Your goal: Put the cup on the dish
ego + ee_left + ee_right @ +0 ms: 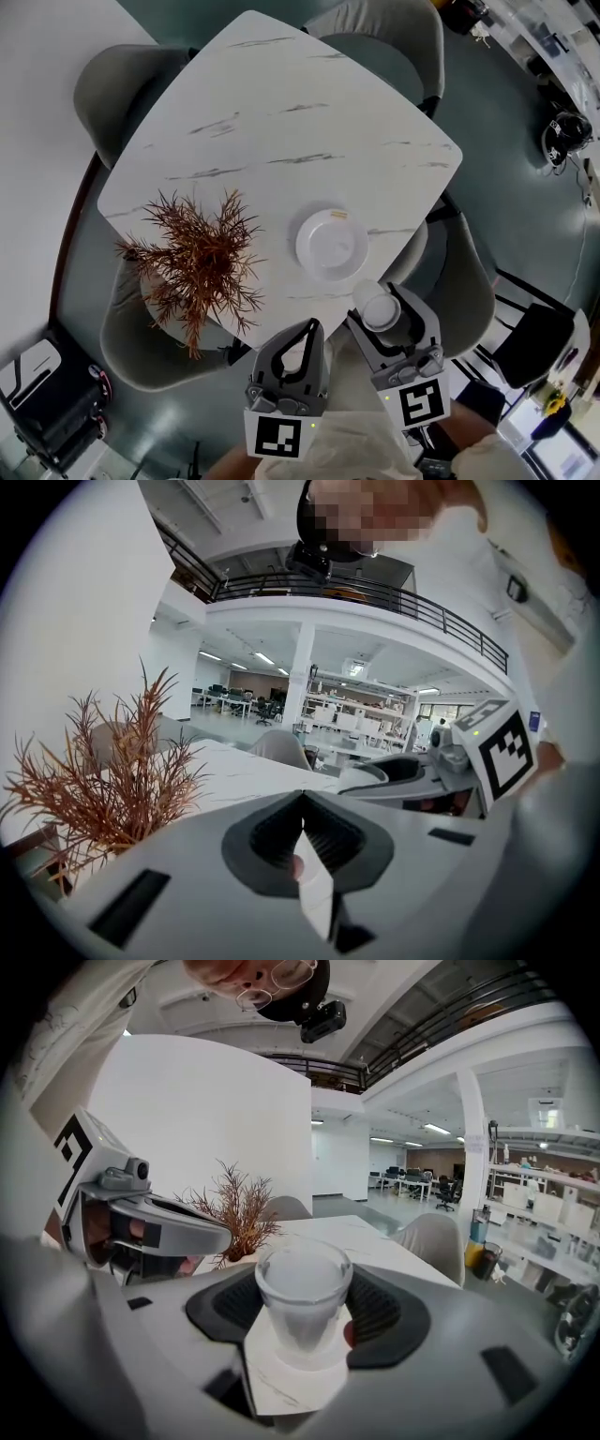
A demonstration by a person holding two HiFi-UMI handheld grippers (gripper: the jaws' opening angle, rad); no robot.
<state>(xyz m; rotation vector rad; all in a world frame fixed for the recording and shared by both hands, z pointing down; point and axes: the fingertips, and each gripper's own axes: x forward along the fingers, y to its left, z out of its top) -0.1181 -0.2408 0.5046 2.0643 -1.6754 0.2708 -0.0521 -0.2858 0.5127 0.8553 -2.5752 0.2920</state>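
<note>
A white round dish (331,242) lies on the white marble table (281,122), close to its near corner. The cup (380,307), small and frosted with a pale rim, sits between the jaws of my right gripper (373,298), just beyond the dish's near right side at the table's corner. In the right gripper view the cup (303,1299) is upright, the dark pads (389,1312) press on both sides, and marble shows under it. My right gripper (303,1283) is shut on it. My left gripper (307,330) hangs off the table's near edge, shut and holding nothing, and its jaws (302,803) meet.
A dried reddish-brown plant (202,253) stands in a pot at the table's left near corner, left of the dish. Grey chairs ring the table (122,84) (394,37) (469,291). Dark equipment (56,403) sits on the floor at the lower left.
</note>
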